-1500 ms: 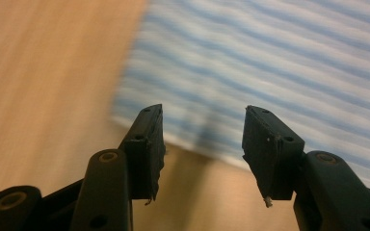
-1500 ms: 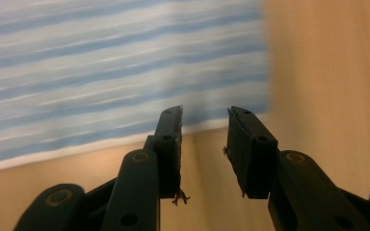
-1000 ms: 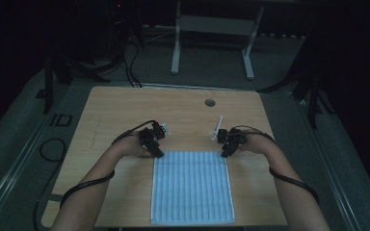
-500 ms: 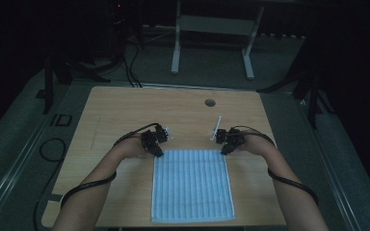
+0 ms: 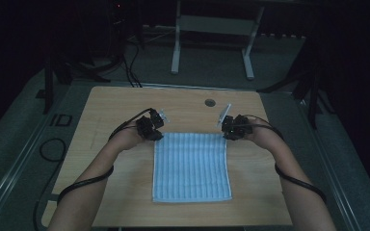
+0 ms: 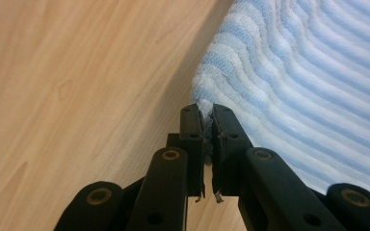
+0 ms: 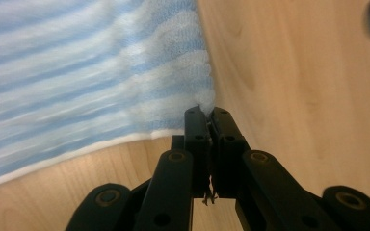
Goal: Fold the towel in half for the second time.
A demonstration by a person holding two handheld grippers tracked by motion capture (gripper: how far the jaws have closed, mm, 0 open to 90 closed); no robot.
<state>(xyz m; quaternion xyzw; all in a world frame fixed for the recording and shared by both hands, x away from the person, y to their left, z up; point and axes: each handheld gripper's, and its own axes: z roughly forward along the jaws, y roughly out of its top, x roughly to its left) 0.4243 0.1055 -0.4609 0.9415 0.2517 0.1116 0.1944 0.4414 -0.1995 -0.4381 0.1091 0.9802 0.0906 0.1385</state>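
Table: light wooden rectangular tabletop (image 5: 183, 103), lying under the fingers of the left gripper (image 5: 156, 136) and the right gripper (image 5: 226, 134), its grain plain in both gripper views.
Hole: small round grey-rimmed opening (image 5: 209, 102) in the tabletop, beyond the fingers, nearer the right gripper's pair.
Floor: dull grey floor (image 5: 279, 62), around the table on all sides of the fingers.
Stand: white metal frame on two legs (image 5: 176, 53), well beyond both pairs of fingers.
Cables: black cables (image 5: 130, 72) on the floor, beyond and left of the left gripper's fingers.
Marking: pale letters "ID" (image 5: 59, 120), off the table, left of the left gripper's fingers.
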